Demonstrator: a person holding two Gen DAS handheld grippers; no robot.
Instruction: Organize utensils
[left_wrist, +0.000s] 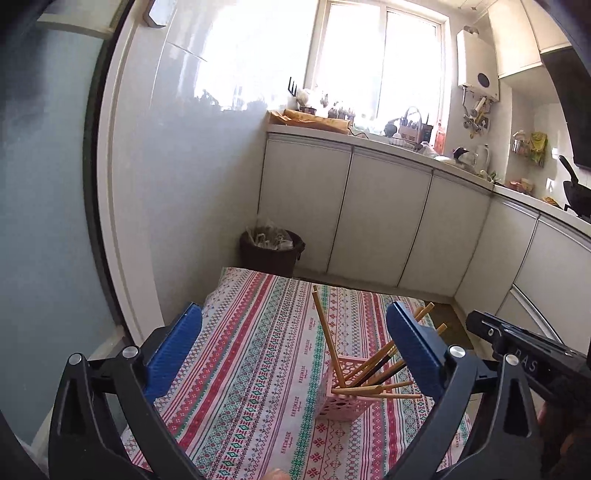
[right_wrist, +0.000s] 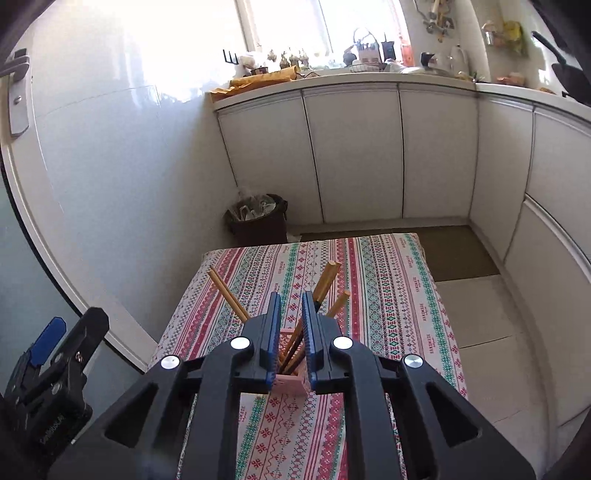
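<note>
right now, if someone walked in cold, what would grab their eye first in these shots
First the pink perforated holder in the middle of the striped tablecloth, with wooden chopsticks fanning out of it at all angles. Next, the right gripper just above that holder, its blue jaws nearly closed with only a narrow gap. Behind, bright window glare washes over the cluttered counter.

Hard daylight pours through the blown-out white-framed window (left_wrist: 380, 62), glaring off the glossy white wall panel (left_wrist: 192, 110). Both fisheye views bend straight edges and darken at corners.
</note>
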